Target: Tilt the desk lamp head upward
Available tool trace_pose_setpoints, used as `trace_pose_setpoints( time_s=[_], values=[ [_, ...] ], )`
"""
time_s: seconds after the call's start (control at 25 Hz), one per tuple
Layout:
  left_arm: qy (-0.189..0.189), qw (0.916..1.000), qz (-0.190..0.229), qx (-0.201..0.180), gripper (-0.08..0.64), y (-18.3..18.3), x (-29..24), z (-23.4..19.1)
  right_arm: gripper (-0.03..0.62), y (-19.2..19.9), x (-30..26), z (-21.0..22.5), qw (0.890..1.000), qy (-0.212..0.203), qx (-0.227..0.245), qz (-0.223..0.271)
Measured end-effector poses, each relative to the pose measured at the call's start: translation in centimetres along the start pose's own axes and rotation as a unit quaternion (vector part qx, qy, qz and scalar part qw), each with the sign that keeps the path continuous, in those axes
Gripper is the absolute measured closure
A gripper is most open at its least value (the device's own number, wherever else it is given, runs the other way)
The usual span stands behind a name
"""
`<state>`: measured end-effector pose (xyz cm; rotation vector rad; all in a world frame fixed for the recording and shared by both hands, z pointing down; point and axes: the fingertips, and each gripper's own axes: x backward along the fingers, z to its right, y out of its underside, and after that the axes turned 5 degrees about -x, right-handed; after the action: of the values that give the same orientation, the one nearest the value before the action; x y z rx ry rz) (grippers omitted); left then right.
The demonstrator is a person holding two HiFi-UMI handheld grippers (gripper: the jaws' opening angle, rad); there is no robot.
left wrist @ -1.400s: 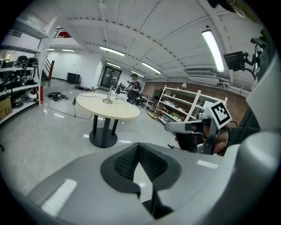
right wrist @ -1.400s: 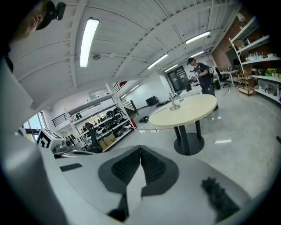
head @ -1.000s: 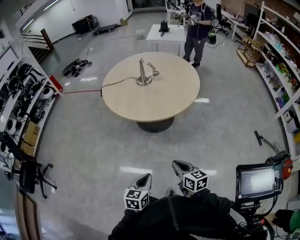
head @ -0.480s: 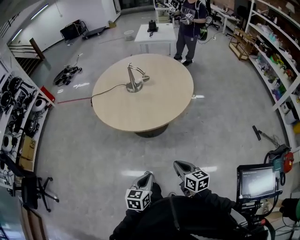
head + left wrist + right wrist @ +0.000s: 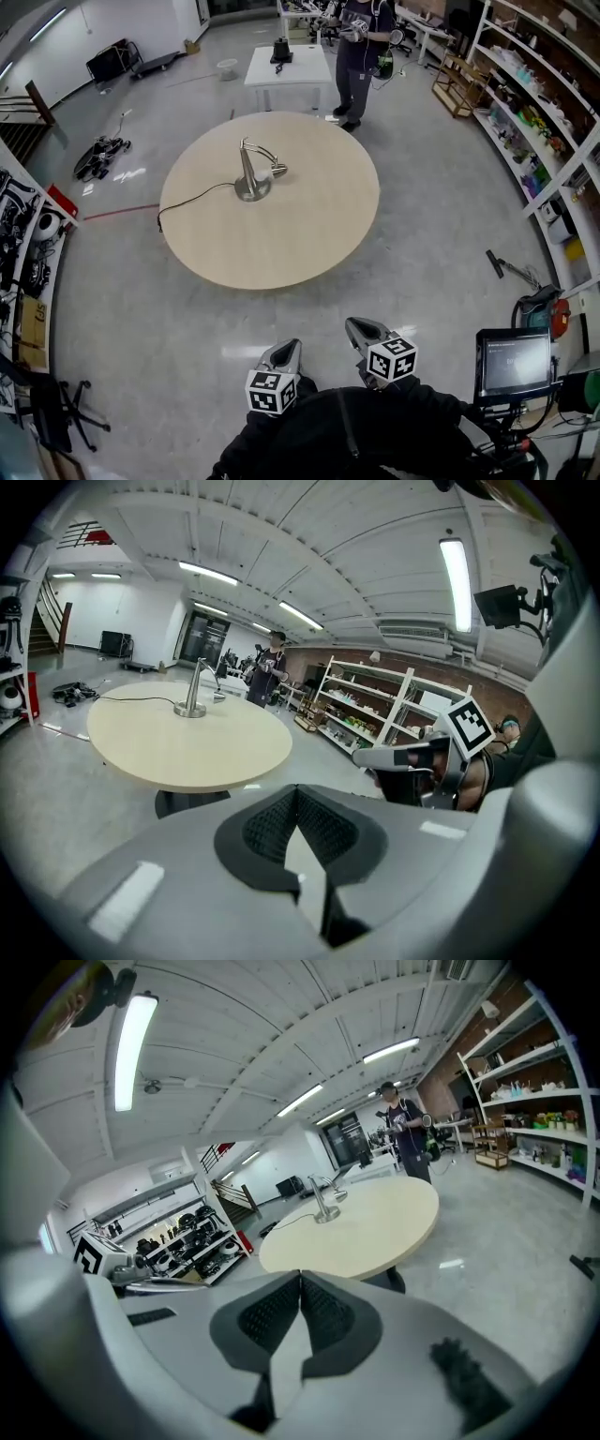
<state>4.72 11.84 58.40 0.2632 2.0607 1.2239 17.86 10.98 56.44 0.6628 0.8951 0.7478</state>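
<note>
Desk lamp (image 5: 251, 174) nearer, still well beyond jaws

**No legible text in frame**

Nothing readable is showing. Cubes on the left gripper (image 5: 292, 347) and right gripper (image 5: 353, 325) are carrying only black-and-white square codes, no letters. The near-right monitor (image 5: 512, 364) is displaying content too small to read. Packaging on the far-right shelves (image 5: 525, 103) is blurring out.

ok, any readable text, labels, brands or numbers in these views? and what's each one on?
No legible text in any view.
White cubes with black square markers: coded patterns only, no letters or digits.
Small black monitor on its stand: screen lit, contents too small to read.
Goods on the white wall shelves: labels too small to read.
</note>
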Motion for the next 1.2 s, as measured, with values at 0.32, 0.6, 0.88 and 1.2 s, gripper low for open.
trace_pose_setpoints(
  time_s=[0.32, 0.6, 0.88, 1.2],
  values=[
    [0.008, 0.9996, 0.011, 0.026, 0.554, -2.2, -1.6, -7.4, 0.588, -3.6, -6.6, -0.9, 1.0, 0.024, 0.017, 0.004],
    [-0.005, 0.9987, 0.009, 0.05, 0.554, -3.1, -1.5, -13.1, 0.585, -5.5, -11.4, -1.6, 0.999, 0.032, 0.019, -0.002],
    [-0.028, 0.998, -0.005, 0.056, 0.554, -4.5, -2.8, -16.3, 0.502, -9.2, -16.2, 0.8, 0.999, 0.04, 0.018, 0.009],
    [-0.077, 0.9953, 0.002, 0.057, 0.554, -9.5, -6.4, -21.1, 0.5, -14.1, -23.7, 2.1, 1.0, -0.014, 0.018, -0.001]
  ],
)
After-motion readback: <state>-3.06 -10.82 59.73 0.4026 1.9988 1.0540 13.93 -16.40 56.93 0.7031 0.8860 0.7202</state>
